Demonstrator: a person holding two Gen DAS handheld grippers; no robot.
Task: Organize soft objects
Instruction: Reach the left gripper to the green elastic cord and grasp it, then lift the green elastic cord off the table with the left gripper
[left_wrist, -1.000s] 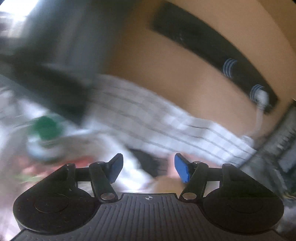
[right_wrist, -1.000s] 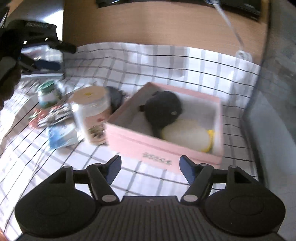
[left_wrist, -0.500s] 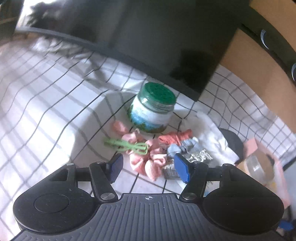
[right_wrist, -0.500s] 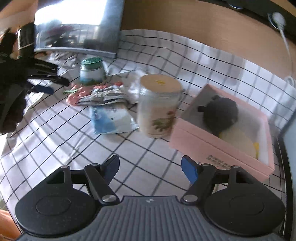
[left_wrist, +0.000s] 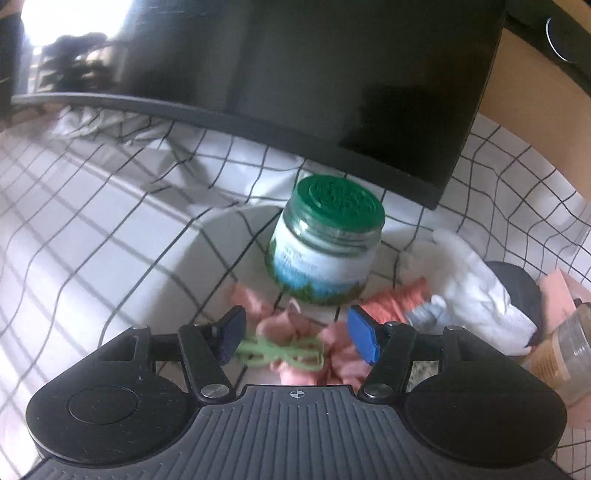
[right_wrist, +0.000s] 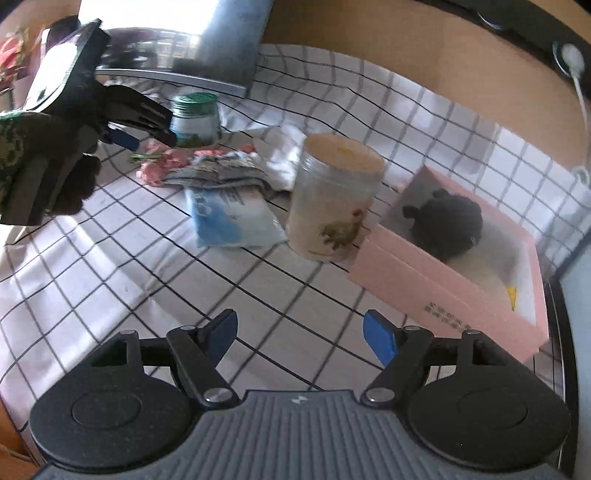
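Checked cloth under pink scrunchie

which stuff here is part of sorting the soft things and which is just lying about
For the job:
pink box
black plush
pink cloth
white cloth

Lying about:
green-lid jar
tall jar
blue packet
green clip

Open checked counter is left before the right claw; passage beyond is blocked by a tall jar and pink box.
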